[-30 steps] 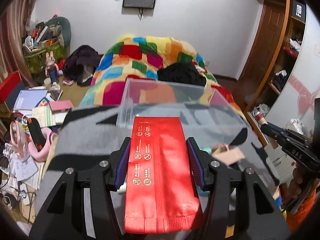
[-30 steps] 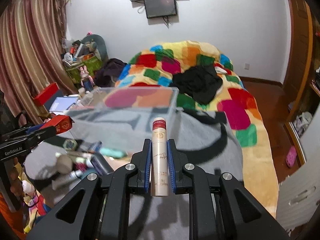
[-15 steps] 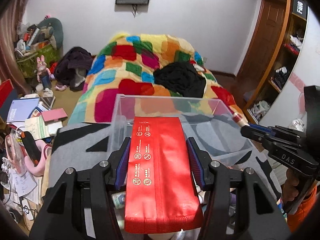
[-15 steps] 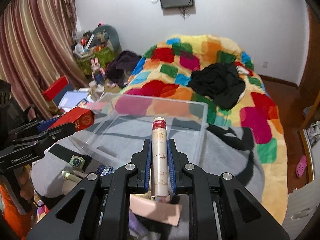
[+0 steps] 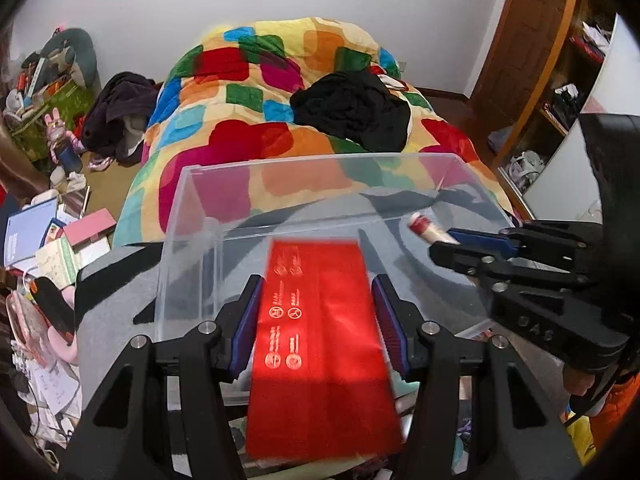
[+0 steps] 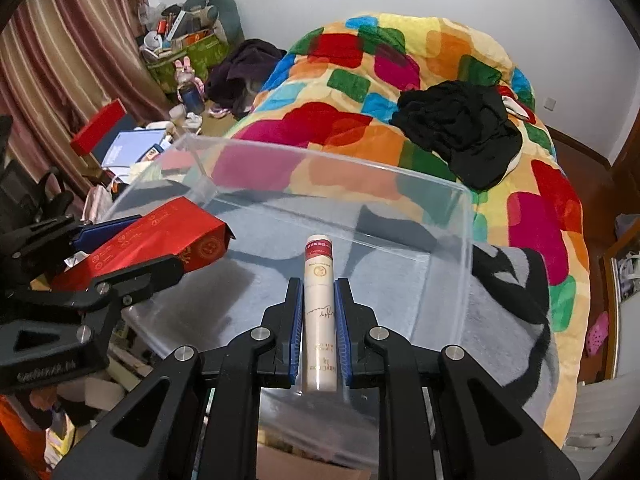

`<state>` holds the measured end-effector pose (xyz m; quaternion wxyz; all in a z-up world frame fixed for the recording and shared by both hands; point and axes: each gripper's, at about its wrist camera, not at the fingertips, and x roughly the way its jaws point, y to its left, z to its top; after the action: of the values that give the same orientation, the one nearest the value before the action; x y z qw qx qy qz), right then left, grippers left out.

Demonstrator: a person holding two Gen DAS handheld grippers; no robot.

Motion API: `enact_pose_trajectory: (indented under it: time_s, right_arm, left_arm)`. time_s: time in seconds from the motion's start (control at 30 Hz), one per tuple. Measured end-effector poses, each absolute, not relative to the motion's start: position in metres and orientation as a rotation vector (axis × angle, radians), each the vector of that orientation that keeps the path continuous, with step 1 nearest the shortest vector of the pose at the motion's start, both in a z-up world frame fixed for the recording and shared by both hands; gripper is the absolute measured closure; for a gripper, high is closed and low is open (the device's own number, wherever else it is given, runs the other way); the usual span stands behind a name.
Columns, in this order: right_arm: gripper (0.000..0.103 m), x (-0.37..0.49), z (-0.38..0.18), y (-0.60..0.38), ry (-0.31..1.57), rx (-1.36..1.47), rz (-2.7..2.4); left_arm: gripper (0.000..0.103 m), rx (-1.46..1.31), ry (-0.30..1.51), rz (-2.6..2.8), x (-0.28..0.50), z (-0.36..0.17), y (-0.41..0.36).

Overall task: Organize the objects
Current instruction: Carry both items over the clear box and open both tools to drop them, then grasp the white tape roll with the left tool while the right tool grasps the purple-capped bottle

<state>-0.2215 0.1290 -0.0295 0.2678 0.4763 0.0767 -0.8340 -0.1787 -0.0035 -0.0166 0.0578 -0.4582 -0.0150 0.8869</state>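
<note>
My left gripper [image 5: 318, 294] is shut on a red foil pouch [image 5: 320, 344] and holds it over the near edge of a clear plastic bin [image 5: 200, 216]. The pouch [image 6: 160, 244] and the left gripper [image 6: 132, 248] also show at the left of the right wrist view. My right gripper [image 6: 319, 304] is shut on a cream tube with a red band [image 6: 319, 292], its tip above the bin [image 6: 464, 248]. In the left wrist view the right gripper [image 5: 460, 244] and the tube [image 5: 424, 230] reach over the bin's right side.
The bin sits on a grey and black blanket [image 6: 508, 304] at the foot of a bed with a multicoloured quilt [image 5: 256, 92] and black clothes [image 5: 352, 108]. Books and clutter [image 5: 48, 240] lie on the floor to the left. Loose items lie below the grippers.
Both grippers have moved forward and over the clear bin with their loads. The pouch and the tube now hang above the bin's inside. The view has tilted down.
</note>
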Motion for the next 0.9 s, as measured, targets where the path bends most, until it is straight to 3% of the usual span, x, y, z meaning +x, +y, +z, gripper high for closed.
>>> enact_pose_trajectory:
  time_s: [0.3,0.53,0.67,0.77,0.9]
  right_arm:
    - [0.085,-0.207,-0.023,0.131,0.243,1.237,-2.254]
    - [0.063,-0.178,0.002,0.142,0.242,1.132,-2.303]
    - [0.052,-0.157,0.017,0.154,0.212,1.065,-2.332]
    - [0.046,-0.141,0.024,0.161,0.196,1.026,-2.342]
    - [0.045,-0.125,0.022,0.165,0.176,1.025,-2.325]
  left_arm:
    - [0.045,-1.325,-0.023,2.722,-0.164,-0.005,-0.002]
    - [0.031,-1.226,-0.054,2.791,-0.136,0.017,-0.011]
    - [0.014,-1.167,-0.077,2.848,-0.116,0.026,-0.019]
    - [0.013,-1.149,-0.089,2.871,-0.098,0.028,-0.025]
    - [0.013,-1.17,-0.121,2.865,-0.079,0.022,-0.033]
